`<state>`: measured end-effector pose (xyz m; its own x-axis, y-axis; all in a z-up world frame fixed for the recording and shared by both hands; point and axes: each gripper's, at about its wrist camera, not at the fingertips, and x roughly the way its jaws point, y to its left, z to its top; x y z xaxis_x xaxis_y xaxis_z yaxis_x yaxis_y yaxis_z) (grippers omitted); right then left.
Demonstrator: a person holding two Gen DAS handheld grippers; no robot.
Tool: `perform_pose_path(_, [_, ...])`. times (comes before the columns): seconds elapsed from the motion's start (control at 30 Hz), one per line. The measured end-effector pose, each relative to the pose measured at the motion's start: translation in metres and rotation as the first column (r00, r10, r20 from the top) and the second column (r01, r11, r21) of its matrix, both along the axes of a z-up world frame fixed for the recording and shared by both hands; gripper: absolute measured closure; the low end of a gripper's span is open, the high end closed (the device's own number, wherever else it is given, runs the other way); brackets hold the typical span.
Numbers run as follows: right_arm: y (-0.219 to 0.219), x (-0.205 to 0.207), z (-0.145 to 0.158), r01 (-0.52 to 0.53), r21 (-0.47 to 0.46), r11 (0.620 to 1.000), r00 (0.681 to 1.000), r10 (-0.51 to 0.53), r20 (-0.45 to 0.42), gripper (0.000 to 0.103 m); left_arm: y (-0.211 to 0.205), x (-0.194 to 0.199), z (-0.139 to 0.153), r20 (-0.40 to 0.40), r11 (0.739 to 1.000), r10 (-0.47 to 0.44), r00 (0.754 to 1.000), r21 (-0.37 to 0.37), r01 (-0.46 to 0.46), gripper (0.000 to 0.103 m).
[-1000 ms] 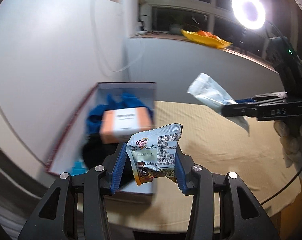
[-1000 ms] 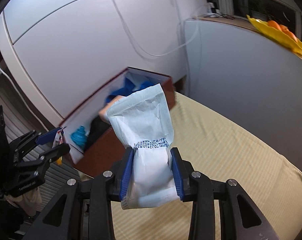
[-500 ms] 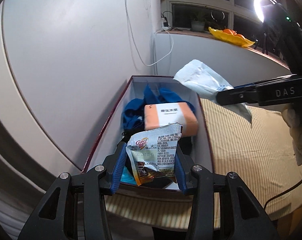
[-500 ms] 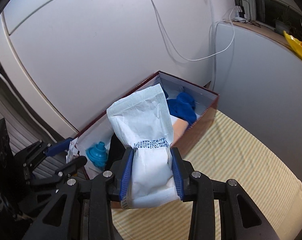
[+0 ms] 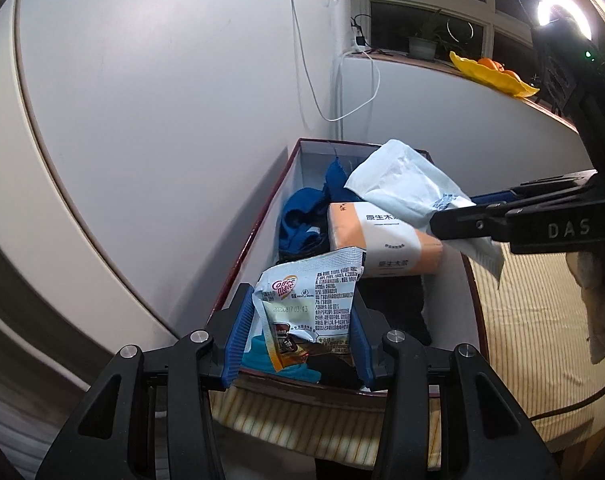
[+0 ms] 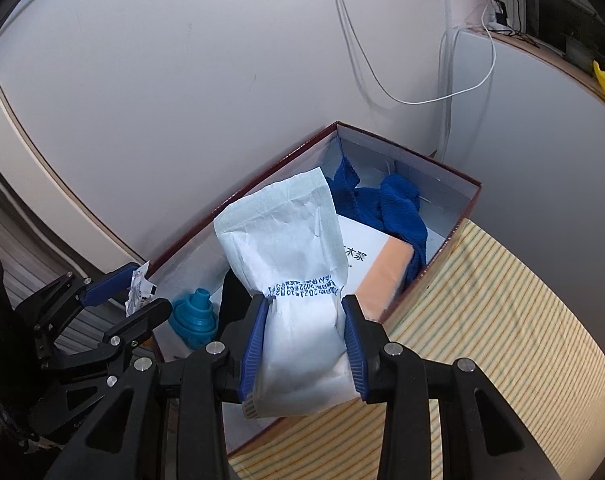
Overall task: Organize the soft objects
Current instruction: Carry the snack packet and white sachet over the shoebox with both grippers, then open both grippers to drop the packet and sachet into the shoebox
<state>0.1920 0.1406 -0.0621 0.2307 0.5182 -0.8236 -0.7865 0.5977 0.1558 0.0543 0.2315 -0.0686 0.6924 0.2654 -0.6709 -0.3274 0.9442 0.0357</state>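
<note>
Here, left gripper (image 5: pixel 298 332) clamping a sachet (image 5: pixel 310 304) and right gripper (image 6: pixel 302 340) clamping a white pack (image 6: pixel 290 264) hover above the box (image 5: pixel 258 232) ahead, release pending.

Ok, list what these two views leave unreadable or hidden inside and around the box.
- Box floor: both views, covered by the blue cloth, the tissue pack and a dark item.
- Teal object: its lower part hidden by the left gripper and the sachet in the left view.
- Tissue pack print: partly covered by the white pouch.
- Pouch's bottom end: right view, behind the right gripper.
</note>
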Motion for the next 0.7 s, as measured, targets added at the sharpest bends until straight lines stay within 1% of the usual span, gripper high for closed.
perform_pose_path(0.33, [0.008,0.005,-0.02,0.01,-0.045,0.999,1.0,-0.01,-0.008,0.068,0.006,0.008,-0.009,-0.021,1.0,0.018,1.0,-0.005,-0.018,0.059])
perform_pose_path(0.5, [0.009,0.004,-0.022,0.011,-0.044,0.999,1.0,-0.011,0.005,0.061,0.01,0.011,-0.012,-0.035,0.999,0.028,0.999,-0.013,-0.029,0.057])
perform_pose_path(0.6, [0.01,0.005,-0.021,0.01,-0.035,0.999,1.0,-0.01,0.009,0.061,0.013,0.013,-0.012,-0.033,0.999,0.032,0.999,-0.017,-0.033,0.057])
perform_pose_path(0.67, [0.012,0.006,-0.021,0.014,-0.023,1.0,1.0,-0.014,0.003,0.059,0.013,0.013,-0.011,-0.029,0.999,0.034,0.999,-0.016,-0.034,0.053])
perform_pose_path(0.7, [0.012,0.007,-0.021,0.019,-0.02,1.0,1.0,-0.019,0.002,0.056,0.012,0.013,-0.011,-0.028,0.999,0.034,0.999,-0.017,-0.034,0.047])
